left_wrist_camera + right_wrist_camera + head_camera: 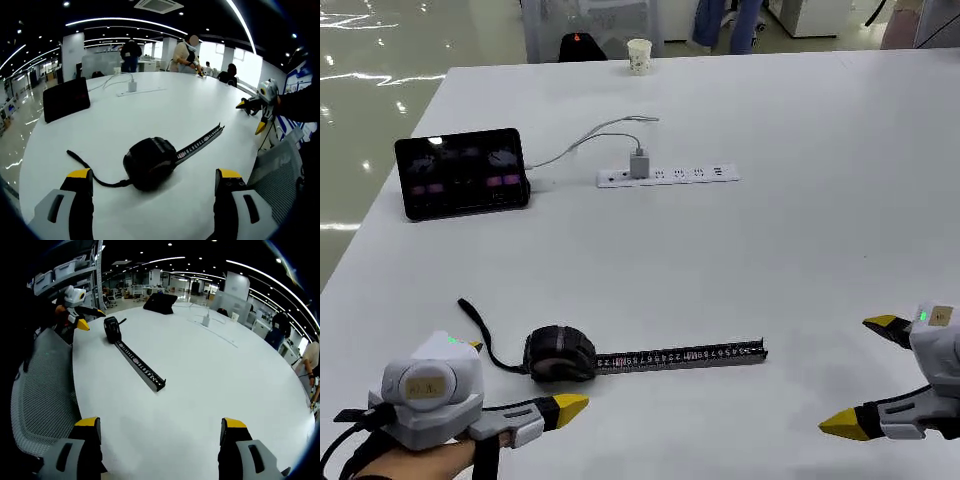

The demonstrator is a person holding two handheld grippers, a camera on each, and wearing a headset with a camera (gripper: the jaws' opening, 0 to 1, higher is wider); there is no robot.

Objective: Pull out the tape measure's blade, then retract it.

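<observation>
While blade (680, 356) lies extended | right gripper view: end hook (160, 385), apparently upturned

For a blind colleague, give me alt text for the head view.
A black tape measure lies on a white table, its blade extended to the right, between two open yellow-tipped grippers not touching it: the left gripper close beside it, the right gripper past the blade's end. Farther back are a dark tablet, a power strip and a paper cup.
</observation>
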